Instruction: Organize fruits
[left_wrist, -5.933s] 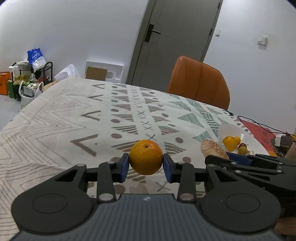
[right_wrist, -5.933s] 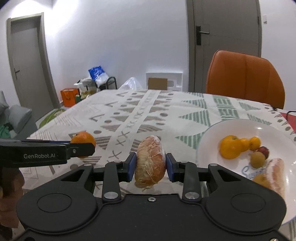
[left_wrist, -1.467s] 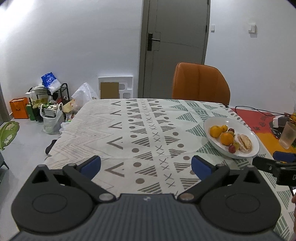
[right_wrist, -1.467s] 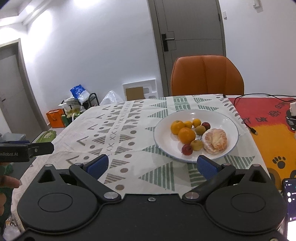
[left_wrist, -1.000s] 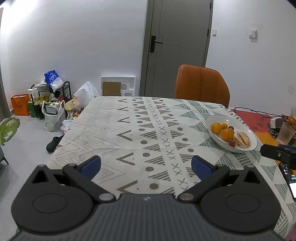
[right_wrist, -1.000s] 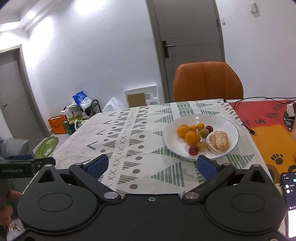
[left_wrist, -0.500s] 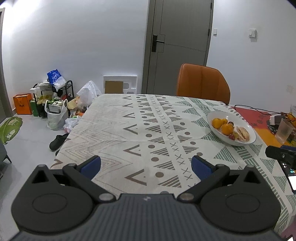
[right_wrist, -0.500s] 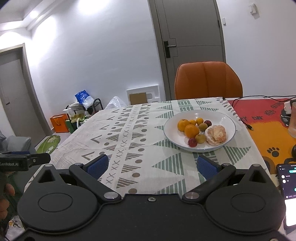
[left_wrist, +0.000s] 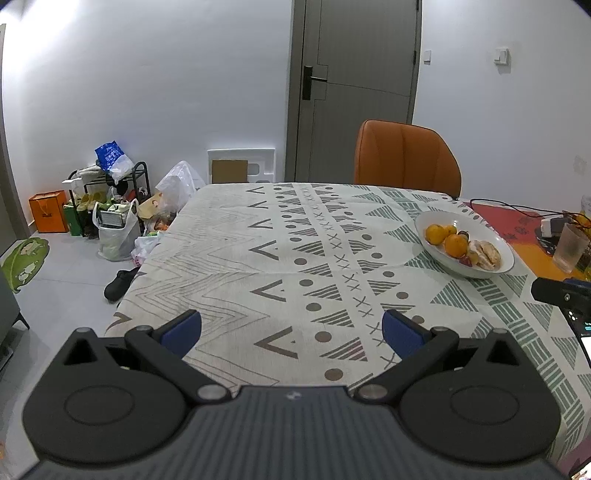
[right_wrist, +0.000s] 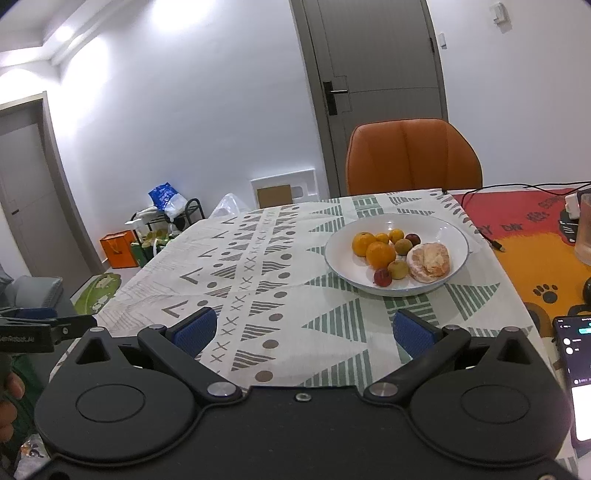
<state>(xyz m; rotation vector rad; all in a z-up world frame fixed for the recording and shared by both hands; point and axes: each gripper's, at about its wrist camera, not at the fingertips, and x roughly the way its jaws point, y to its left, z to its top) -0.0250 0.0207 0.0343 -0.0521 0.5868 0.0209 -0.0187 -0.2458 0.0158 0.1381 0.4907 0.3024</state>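
A white plate (right_wrist: 454, 232) on the patterned tablecloth (right_wrist: 258, 280) holds oranges (right_wrist: 380, 254), small fruits and a peeled citrus (right_wrist: 430, 261). It also shows in the left wrist view (left_wrist: 495, 267) at the right. My left gripper (left_wrist: 291, 332) is open and empty, held back over the table's near edge, far from the plate. My right gripper (right_wrist: 303, 332) is open and empty, held back in front of the plate.
An orange chair (right_wrist: 413, 158) stands behind the table. A glass (left_wrist: 570, 247) and cables sit on the red mat (right_wrist: 532, 218) at the right. A phone (right_wrist: 576, 373) lies at the near right. Bags and a rack (left_wrist: 107, 206) stand on the floor at the left.
Both grippers let go of the orange and the peeled citrus, which now lie on the plate. Both have pulled back from the table, open and empty.
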